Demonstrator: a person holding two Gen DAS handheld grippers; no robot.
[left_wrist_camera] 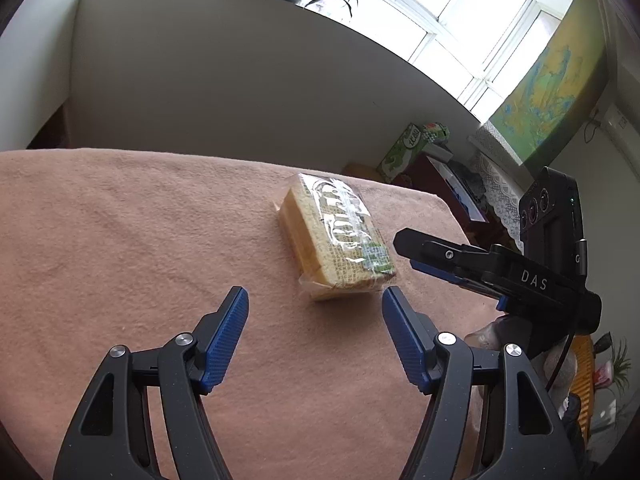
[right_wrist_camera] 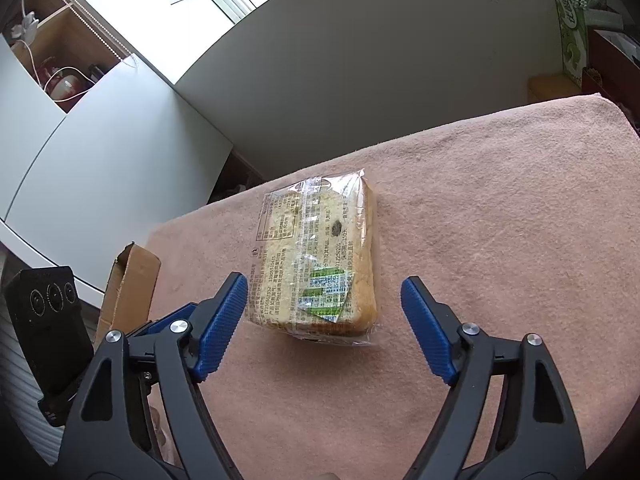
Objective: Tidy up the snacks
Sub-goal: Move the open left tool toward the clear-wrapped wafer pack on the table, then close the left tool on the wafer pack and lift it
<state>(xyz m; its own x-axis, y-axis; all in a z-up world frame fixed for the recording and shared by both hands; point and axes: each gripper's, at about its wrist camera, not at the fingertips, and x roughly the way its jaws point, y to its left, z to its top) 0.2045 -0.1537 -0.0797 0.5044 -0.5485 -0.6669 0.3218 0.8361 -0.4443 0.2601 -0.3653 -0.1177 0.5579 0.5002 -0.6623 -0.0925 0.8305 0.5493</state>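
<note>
Your bread pack (right_wrist_camera: 316,260) lies on the pink tabletop (right_wrist_camera: 500,220). Your right gripper (right_wrist_camera: 324,300) fingers stand open around its near end, not touching. Your left gripper (left_wrist_camera: 316,316) is open and empty just beside the pack.

Left gripper (left_wrist_camera: 315,300): two matte black, speckled plastic arms with triangular cut-outs, each ending in a blue ribbed pad; silver round screws sit at the pivots (two per arm). Right gripper (right_wrist_camera: 324,290): same build, black arms, blue pads, silver screws. In the left view, at 3 o'clock, the right gripper's side shows white letters "DAS", a small screw, a black camera box with three round lenses and a thin black cable.
</note>
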